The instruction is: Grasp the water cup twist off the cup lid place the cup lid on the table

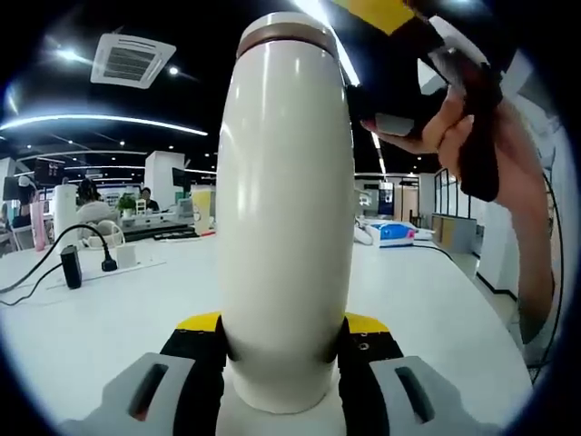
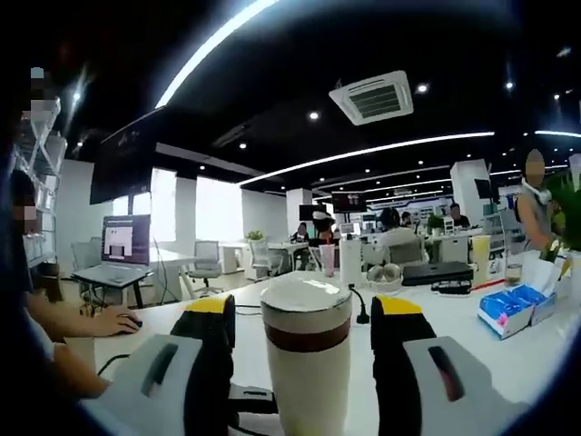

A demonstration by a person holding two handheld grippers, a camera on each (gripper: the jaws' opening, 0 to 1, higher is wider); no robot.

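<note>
The tall cream-white water cup [image 1: 283, 227] is stood upright on the white table [image 1: 118, 309] and is clamped at its lower body between the yellow-tipped jaws of the left gripper [image 1: 283, 350]. The cup's cream lid with a brown band [image 2: 306, 320] is seen still on top. The right gripper [image 2: 304, 331] is held w/ jaws spread either side of the lid, apparently not touching it. A black cable [image 1: 45, 259] is laid on the table to one side.

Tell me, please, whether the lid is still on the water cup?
On: the white lid sits atop the brown band of the water cup, between the right gripper's jaws.
</note>
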